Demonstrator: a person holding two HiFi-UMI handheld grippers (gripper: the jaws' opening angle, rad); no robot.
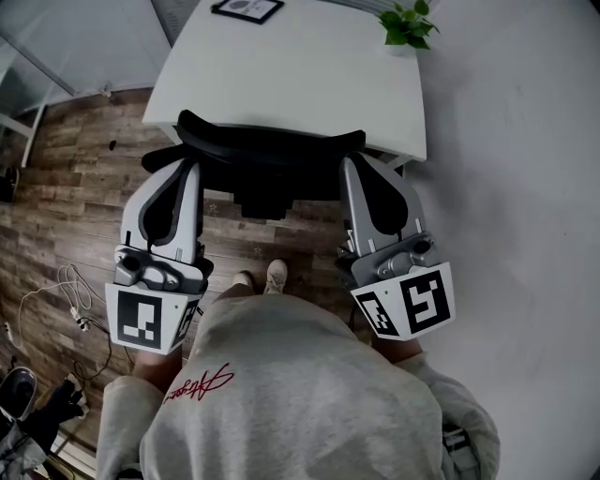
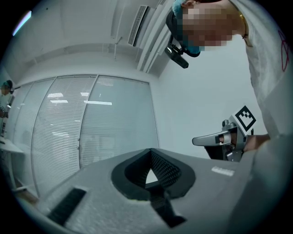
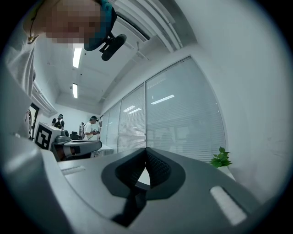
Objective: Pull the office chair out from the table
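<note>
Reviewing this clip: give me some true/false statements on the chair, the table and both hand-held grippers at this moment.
1. The office chair is pushed in at the white table. True.
2. The left hand-held gripper is clamped on the chair's backrest. False: its jaws are together with nothing between them.
3. The right hand-held gripper has its jaws together. True.
4. The potted plant stands on the chair's seat. False: it stands on the table's far right corner.
</note>
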